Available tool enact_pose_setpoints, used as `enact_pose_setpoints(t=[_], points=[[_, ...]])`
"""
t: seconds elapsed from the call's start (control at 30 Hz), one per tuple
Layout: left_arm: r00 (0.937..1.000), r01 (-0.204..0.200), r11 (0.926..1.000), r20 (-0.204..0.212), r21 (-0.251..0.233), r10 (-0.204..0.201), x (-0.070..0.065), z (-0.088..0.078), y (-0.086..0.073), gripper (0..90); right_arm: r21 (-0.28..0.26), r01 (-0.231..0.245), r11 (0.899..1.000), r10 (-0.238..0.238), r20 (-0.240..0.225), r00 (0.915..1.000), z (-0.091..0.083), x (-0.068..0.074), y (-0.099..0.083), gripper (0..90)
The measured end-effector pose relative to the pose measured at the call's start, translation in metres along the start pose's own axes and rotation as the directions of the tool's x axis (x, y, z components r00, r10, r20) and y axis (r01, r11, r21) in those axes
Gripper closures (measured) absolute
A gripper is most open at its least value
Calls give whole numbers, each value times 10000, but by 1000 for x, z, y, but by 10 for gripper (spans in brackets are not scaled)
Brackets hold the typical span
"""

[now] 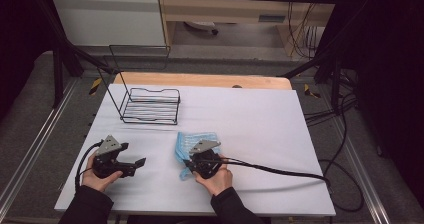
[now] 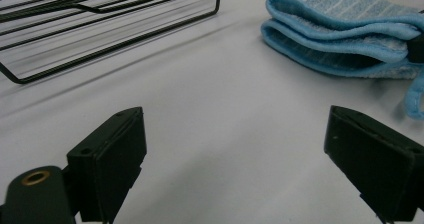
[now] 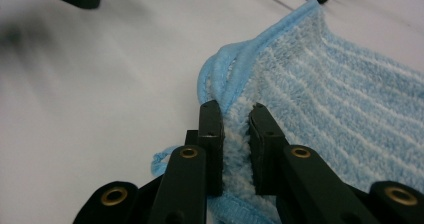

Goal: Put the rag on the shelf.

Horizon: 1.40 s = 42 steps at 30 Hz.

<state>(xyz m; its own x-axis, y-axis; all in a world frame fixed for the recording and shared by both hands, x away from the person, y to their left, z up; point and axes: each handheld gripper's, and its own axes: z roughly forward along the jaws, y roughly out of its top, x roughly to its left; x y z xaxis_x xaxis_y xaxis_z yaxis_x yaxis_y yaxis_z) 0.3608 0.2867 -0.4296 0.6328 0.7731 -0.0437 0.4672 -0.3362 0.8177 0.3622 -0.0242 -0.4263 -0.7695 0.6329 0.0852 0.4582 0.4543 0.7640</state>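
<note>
A folded light-blue striped towel (image 1: 190,143) lies on the white table, right of centre near the front. My right gripper (image 3: 235,129) is shut on the towel (image 3: 325,114), its two black jaws pinching a ridge of the cloth near its near edge. In the high view the right gripper (image 1: 192,160) sits at the towel's near edge, held by a hand. My left gripper (image 1: 142,161) rests low over the table to the left, open with nothing between its fingers (image 2: 107,156). The towel's folded edge (image 2: 340,39) shows ahead of it to the right.
A black wire rack (image 1: 150,104) stands at the back left of the white table sheet (image 1: 260,124), also seen as wire rack (image 2: 100,19) ahead of the left gripper. A black cable (image 1: 280,171) trails right from the right gripper. Bare table lies between the hands.
</note>
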Motion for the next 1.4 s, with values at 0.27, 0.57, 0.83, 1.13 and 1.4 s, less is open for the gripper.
enact_pose_setpoints(t=[0.27,0.57,0.83,1.13,1.4], points=[[9997,225,9995,-29,-203,-225,3,-5,1,96,-426,-481,9979,443,-859,9953,25,32,19,791],[9994,350,9992,4,-211,-350,4,-5,1,96,-228,-670,9975,633,-1363,9886,37,39,16,600],[9992,381,9993,78,-63,-380,3,-4,4,77,-907,-426,9950,310,-1248,9917,7,18,30,265],[9993,366,9993,116,57,-367,-1,0,10,69,-906,-650,9938,598,-586,9965,-14,-41,13,113],[9988,485,9988,63,88,-486,-4,4,23,79,-992,-851,9914,812,-427,9958,-29,-70,-10,77]])
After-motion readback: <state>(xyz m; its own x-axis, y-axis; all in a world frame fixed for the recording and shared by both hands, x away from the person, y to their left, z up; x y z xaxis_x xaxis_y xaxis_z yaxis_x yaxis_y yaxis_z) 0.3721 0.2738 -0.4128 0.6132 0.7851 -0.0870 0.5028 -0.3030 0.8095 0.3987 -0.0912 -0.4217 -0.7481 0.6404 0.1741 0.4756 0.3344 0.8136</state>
